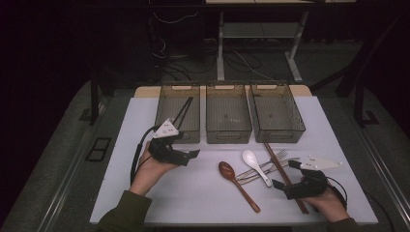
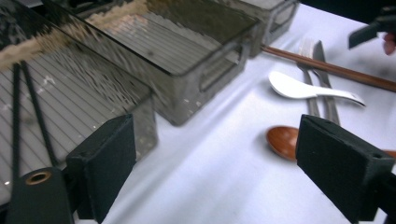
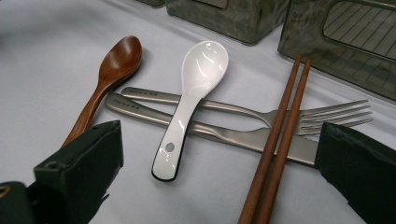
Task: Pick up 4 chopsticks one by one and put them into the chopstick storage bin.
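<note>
White table (image 1: 193, 193), left gripper (image 1: 193, 153) open beside bin (image 1: 177, 113) edge

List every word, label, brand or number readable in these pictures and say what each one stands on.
No text can be read for certain.
Fork handle: small engraved lettering near its end, too small and blurred to read.
Knife handle: a similar engraved mark, also unreadable.
White spoon, wooden spoon, brown chopsticks and the three bins: no lettering shows.
</note>
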Demonstrator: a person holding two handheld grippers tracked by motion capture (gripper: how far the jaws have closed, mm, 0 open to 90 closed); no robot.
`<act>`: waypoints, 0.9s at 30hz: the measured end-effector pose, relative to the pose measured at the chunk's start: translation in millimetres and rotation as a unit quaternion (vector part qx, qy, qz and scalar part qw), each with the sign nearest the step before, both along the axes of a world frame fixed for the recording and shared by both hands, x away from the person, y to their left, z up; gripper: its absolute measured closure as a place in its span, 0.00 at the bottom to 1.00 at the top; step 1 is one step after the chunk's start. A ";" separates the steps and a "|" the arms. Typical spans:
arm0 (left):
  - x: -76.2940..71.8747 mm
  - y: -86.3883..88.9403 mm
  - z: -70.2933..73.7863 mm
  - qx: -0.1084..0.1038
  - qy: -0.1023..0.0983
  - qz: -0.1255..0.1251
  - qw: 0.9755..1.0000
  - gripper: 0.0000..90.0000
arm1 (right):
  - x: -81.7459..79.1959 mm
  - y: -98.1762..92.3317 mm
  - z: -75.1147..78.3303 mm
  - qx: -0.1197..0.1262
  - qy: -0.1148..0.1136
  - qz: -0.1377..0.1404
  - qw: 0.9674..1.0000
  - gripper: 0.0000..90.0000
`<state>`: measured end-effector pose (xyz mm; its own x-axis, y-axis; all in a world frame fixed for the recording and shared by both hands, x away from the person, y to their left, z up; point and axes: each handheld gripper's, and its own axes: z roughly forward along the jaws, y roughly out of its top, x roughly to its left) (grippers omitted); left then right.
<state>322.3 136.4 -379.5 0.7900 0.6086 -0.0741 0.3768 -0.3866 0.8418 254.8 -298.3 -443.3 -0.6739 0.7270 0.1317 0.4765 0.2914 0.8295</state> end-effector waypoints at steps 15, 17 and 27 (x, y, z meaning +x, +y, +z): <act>-41.1 8.4 -37.1 -0.005 0.001 -0.010 1.000 0.00 | -0.5 -1.7 1.6 0.001 -0.002 -0.002 1.000 0.01; -45.7 9.5 -41.5 -0.001 -0.005 -0.013 1.000 0.00 | -0.3 -2.2 1.9 0.001 -0.003 -0.002 1.000 0.01; -56.4 13.9 -55.8 0.001 -0.004 -0.017 1.000 0.00 | -2.4 -3.1 8.8 -0.010 -0.004 -0.012 1.000 0.01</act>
